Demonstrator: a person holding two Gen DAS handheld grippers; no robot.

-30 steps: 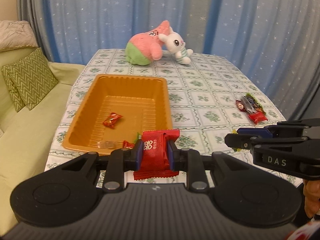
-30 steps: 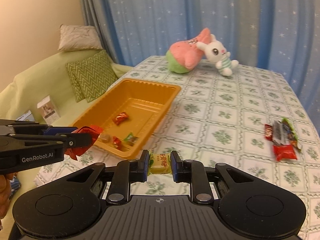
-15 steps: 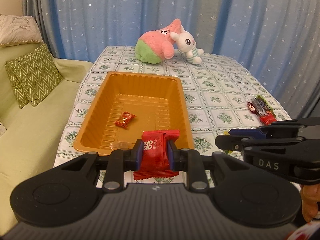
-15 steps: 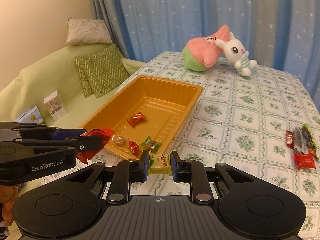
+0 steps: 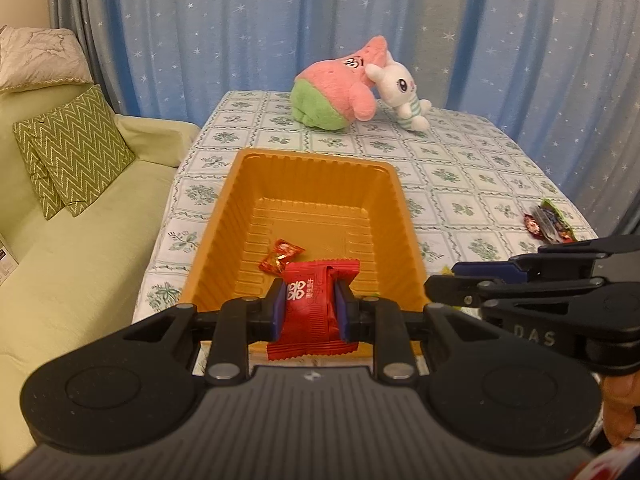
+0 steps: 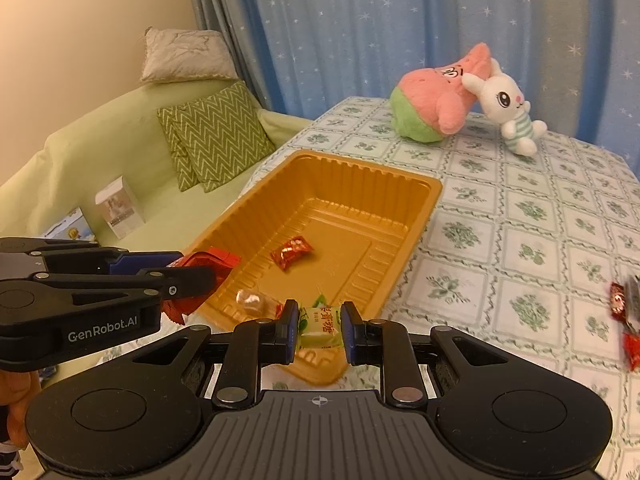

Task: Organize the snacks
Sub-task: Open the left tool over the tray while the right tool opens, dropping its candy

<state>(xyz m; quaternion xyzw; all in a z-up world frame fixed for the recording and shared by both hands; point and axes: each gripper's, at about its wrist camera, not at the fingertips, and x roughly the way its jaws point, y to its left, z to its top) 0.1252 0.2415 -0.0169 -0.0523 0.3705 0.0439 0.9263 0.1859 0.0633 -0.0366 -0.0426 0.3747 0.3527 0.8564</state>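
Over the orange tray [image 5: 404,216], left gripper [image 5: 310,306] clamps red packet [image 5: 312,312] lengthwise, pointing forward

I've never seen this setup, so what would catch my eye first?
Probably the orange tray on the patterned table, with a few wrapped sweets inside. Each gripper holds a snack at the tray's near end: the left gripper a red packet, the right gripper a yellow-green candy. Two plush toys sit at the far end.
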